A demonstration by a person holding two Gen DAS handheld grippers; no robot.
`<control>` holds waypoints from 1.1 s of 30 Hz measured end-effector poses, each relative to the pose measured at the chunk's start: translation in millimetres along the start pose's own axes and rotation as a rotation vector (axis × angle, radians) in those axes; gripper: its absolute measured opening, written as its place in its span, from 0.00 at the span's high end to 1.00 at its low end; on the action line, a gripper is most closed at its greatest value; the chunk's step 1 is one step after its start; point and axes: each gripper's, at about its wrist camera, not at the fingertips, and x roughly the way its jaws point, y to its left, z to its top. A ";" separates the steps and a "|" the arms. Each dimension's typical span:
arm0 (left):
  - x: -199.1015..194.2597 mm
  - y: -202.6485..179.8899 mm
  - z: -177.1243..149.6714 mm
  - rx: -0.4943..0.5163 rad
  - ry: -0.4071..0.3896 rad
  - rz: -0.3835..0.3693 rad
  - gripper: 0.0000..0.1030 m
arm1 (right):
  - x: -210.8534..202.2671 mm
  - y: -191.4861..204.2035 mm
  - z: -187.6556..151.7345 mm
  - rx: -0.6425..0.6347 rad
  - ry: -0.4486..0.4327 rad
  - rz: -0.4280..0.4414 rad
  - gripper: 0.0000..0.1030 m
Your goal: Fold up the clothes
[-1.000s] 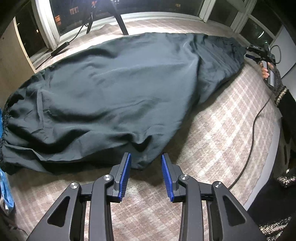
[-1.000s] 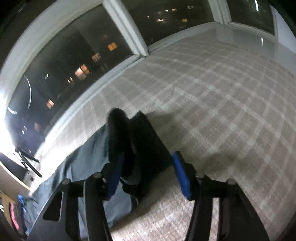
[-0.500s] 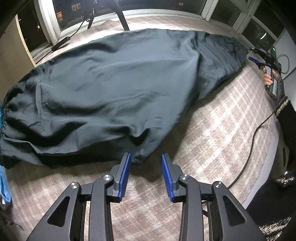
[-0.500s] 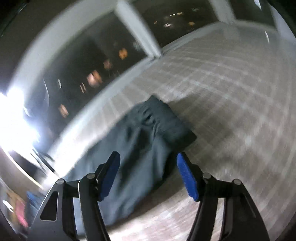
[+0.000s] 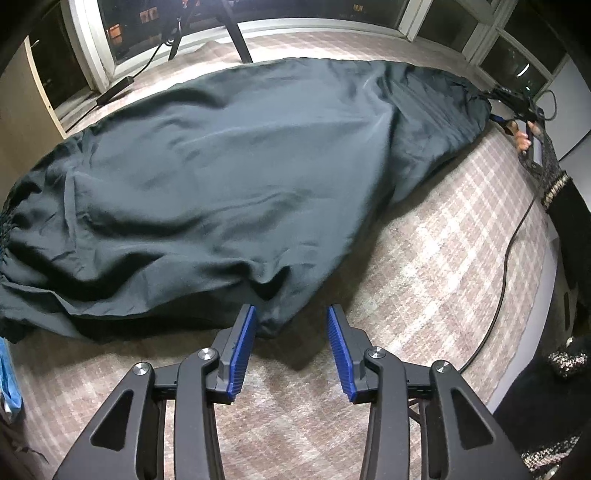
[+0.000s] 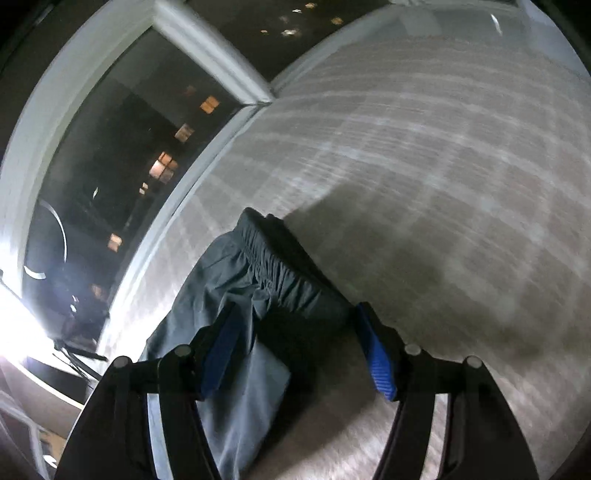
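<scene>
A large dark grey garment point(image 5: 229, 177) lies spread over a plaid-covered surface point(image 5: 443, 266). My left gripper point(image 5: 290, 347) is open, its blue pads at the garment's near hem, with a fold of cloth just reaching between them. My right gripper point(image 6: 299, 354) is open over the garment's gathered elastic end point(image 6: 273, 273); cloth lies between the jaws. The right gripper also shows in the left wrist view point(image 5: 513, 107), at the garment's far right end, held by a hand.
Dark windows with white frames point(image 5: 88, 55) run along the far side. Black tripod legs point(image 5: 236, 33) stand there. A black cable point(image 5: 506, 258) trails along the right edge of the surface. Something blue point(image 5: 7, 376) lies at the left edge.
My right gripper has swung down and closer onto the garment's elastic end, with blur. My left gripper has moved slightly closer to the hem. Both stay open.
</scene>
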 end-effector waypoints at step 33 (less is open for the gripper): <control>-43.0 156.7 31.1 -0.280 -0.158 0.409 0.45 | -10.0 39.6 10.6 -0.143 -0.002 -0.086 0.85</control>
